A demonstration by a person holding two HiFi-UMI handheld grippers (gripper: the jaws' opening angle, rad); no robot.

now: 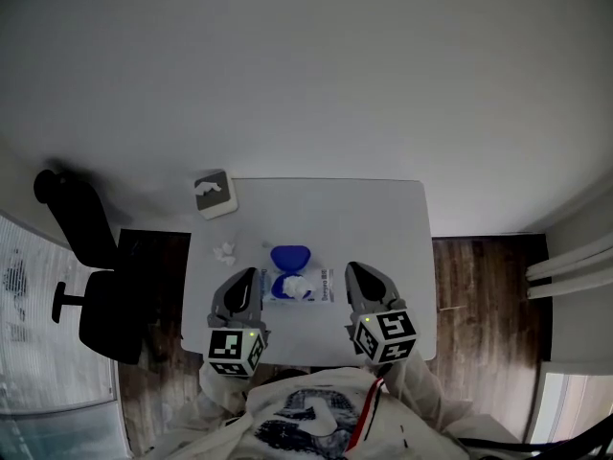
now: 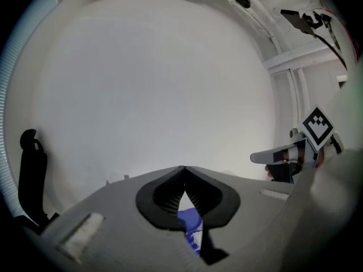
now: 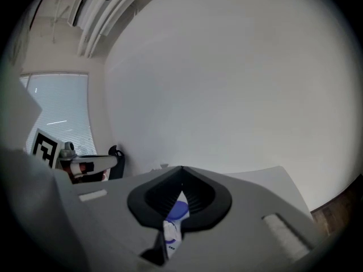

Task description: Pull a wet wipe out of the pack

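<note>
On the table (image 1: pixel 393 209), head view: the pack (image 1: pixel 324 287) is seen lying flat, its blue lid (image 1: pixel 289 256) raised and a white wipe (image 1: pixel 299 284) bunched at the opening.
Left gripper (image 1: pixel 247 281): held just left of the pack, not touching it.
Right gripper (image 1: pixel 356 276): held just right of the pack, also apart.
Left gripper view: the jaws are seen closed tip to tip, nothing gripped; the pack (image 2: pixel 190 222) shows beyond them.
Right gripper view: the jaws are pressed together and empty; the pack (image 3: pixel 174 214) is seen beyond.

The pack (image 1: pixel 299 287) lies on the table (image 1: pixel 383 218) between my left gripper (image 1: pixel 249 278) and right gripper (image 1: pixel 354 271). Left of it lies perhaps a crumpled wipe (image 1: pixel 224 252). A box (image 1: pixel 215 195) sits behind that at the far corner, and a chair (image 1: pixel 96 286) stands left of the table.
</note>
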